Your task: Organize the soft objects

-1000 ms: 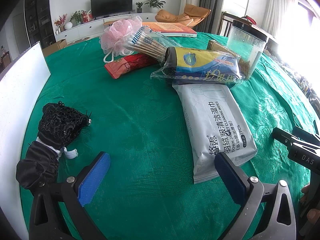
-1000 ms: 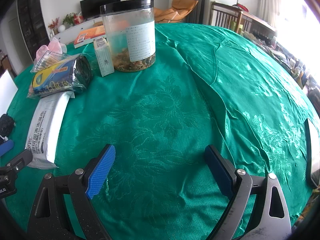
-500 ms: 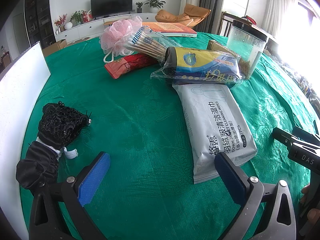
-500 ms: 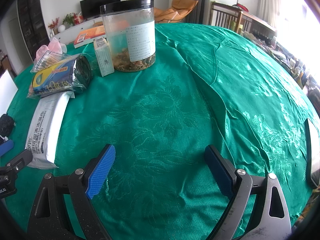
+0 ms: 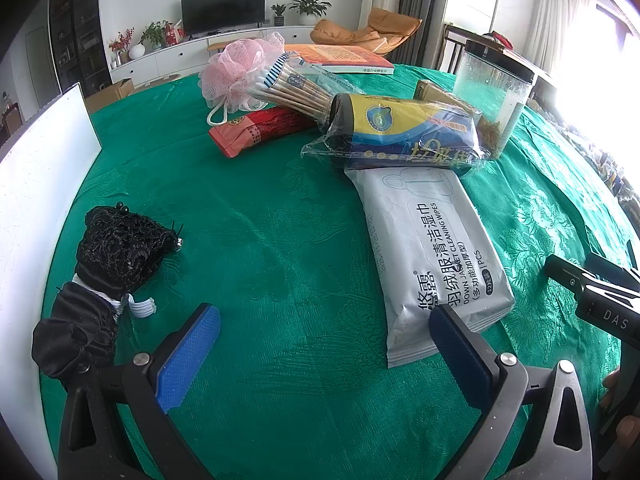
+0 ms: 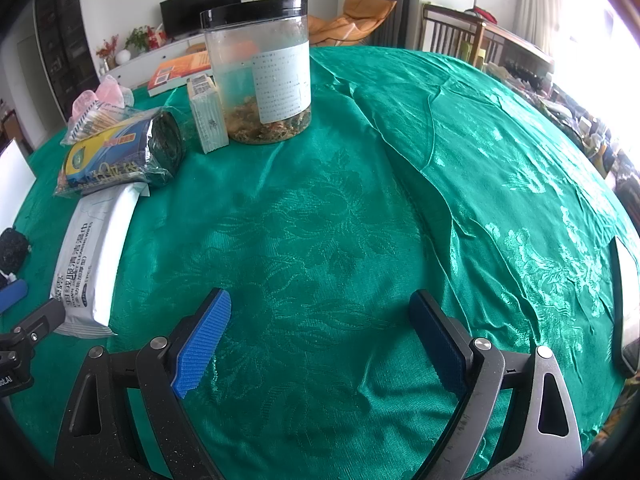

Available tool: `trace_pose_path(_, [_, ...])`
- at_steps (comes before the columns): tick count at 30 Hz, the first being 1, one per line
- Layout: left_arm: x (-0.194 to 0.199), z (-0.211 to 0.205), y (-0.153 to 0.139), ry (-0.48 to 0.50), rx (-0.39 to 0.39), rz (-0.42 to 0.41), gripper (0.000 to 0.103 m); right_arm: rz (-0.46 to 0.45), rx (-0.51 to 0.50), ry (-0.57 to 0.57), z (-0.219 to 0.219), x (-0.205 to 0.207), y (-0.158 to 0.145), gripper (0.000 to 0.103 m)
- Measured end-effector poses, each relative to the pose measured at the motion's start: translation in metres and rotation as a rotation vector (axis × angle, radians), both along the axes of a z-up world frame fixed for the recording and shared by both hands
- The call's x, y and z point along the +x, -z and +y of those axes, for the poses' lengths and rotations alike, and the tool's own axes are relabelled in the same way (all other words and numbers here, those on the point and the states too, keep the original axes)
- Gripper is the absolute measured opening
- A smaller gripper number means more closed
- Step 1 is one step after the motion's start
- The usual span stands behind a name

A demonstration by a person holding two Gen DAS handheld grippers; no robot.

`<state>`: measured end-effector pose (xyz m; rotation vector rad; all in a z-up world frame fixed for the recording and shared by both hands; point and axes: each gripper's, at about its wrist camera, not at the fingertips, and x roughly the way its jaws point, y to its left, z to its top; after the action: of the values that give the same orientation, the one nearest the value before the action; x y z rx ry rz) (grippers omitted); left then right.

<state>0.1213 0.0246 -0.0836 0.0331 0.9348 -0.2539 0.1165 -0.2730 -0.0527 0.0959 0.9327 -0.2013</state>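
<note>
A grey wet-wipes pack (image 5: 432, 248) lies on the green tablecloth, also in the right wrist view (image 6: 92, 256). Behind it lie a blue-yellow bag roll (image 5: 404, 136), a cotton swab bag (image 5: 292, 84), a red packet (image 5: 260, 130) and a pink mesh puff (image 5: 236, 68). A black lace pouch (image 5: 120, 252) and black cloth (image 5: 76, 332) lie at the left. My left gripper (image 5: 324, 348) is open and empty, low over the cloth between pouch and wipes. My right gripper (image 6: 320, 332) is open and empty over bare cloth.
A clear jar with a black lid (image 6: 260, 68) and a small box (image 6: 208, 114) stand behind the soft things. A book (image 5: 340, 56) lies at the far edge. A white board (image 5: 36, 168) stands along the left side. A white object (image 6: 626, 300) lies at the right edge.
</note>
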Motion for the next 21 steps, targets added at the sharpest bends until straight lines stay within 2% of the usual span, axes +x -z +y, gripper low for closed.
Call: trace_pose_path(21, [0.0001,-0.0001,0.0002,0.0,0.0,0.0,0.103,0.0,0.0,0.0,-0.0026,0.0017,-0.0015,0.093])
